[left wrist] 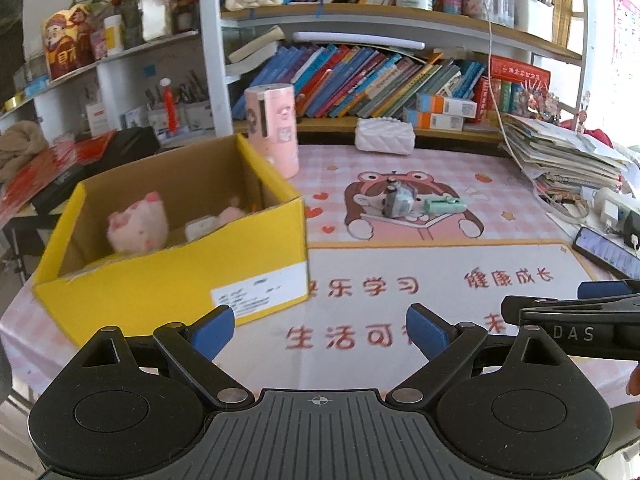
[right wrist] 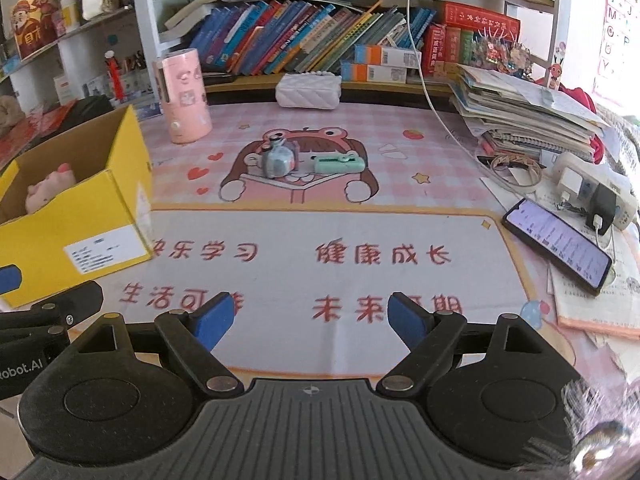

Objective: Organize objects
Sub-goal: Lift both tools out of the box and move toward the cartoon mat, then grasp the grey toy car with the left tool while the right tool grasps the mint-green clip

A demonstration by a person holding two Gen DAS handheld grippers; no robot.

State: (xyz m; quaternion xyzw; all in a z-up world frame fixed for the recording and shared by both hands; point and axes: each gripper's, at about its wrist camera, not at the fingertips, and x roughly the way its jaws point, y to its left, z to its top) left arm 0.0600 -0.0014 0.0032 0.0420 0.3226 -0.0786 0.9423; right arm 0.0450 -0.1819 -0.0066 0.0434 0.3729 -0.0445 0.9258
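Ahead and to the left of the left tongs [left wrist: 320, 332] stands the yellow cardboard box [left wrist: 176, 280], open at the top, with a pink plush pig [left wrist: 138, 222] and a small white item beside it already lying inside. These tongs are spread wide with nothing between the blue pads; only the printed mat [left wrist: 400, 264] on the surface shows through the gap.

Straight ahead of both tongs, well apart from them on the mat's cartoon figure, lie the 2 things most likely left to sort: a small grey-blue toy camera [right wrist: 280, 158] and, touching or just beside it on the right, a mint-green handheld gadget [right wrist: 340, 164]. What the gadget is cannot be told.

The right tongs [right wrist: 310, 318] are likewise empty and wide, the jaws opening a little further at this moment.

The step in hand looks like a reach for one of those 2 pieces. To do it well, choose 1 target, approach with the pads straddling its narrow side, and avoid nudging the neighbour. The green gadget, being long and flat, wants a grip across its width. To the right of the right tongs a phone [right wrist: 558, 246] lies on charge; keep clear of its cable.
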